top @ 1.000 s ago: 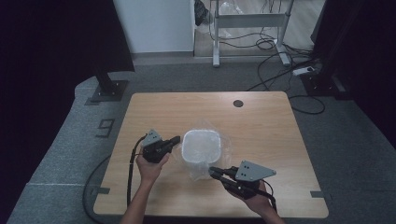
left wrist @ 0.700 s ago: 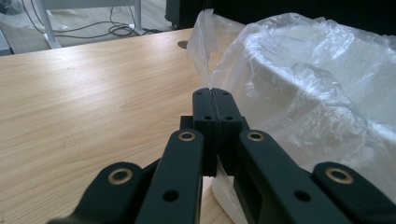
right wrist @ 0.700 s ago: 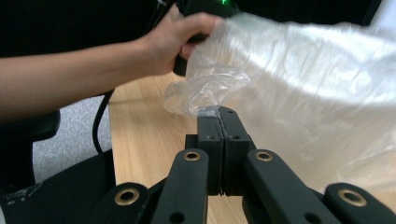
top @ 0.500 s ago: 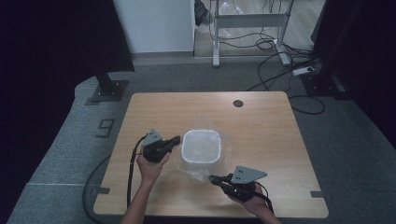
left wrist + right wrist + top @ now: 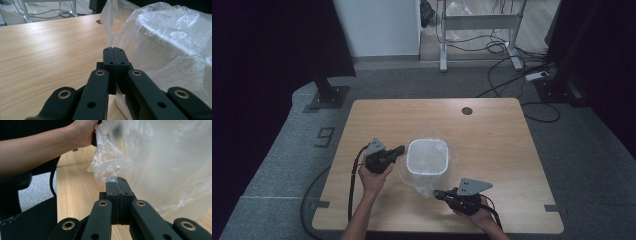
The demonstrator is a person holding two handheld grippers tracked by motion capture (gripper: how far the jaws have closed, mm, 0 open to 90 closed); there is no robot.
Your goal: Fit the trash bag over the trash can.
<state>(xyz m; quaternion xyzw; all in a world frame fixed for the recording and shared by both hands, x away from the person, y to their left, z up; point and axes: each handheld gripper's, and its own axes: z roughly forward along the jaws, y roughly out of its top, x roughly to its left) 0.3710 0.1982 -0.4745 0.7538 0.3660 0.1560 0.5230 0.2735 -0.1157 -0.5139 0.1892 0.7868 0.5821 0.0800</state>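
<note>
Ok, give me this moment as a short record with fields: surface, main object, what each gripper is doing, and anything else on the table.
surface: wooden table
main object: white square container wrapped in a clear plastic bag
left gripper: jaws closed on the bag's film at the container's left side
right gripper: jaws closed on a bunched corner of the bag, near the front edge
bag state: loose and crinkled around the container
other: round cable hole near the far edge
</note>
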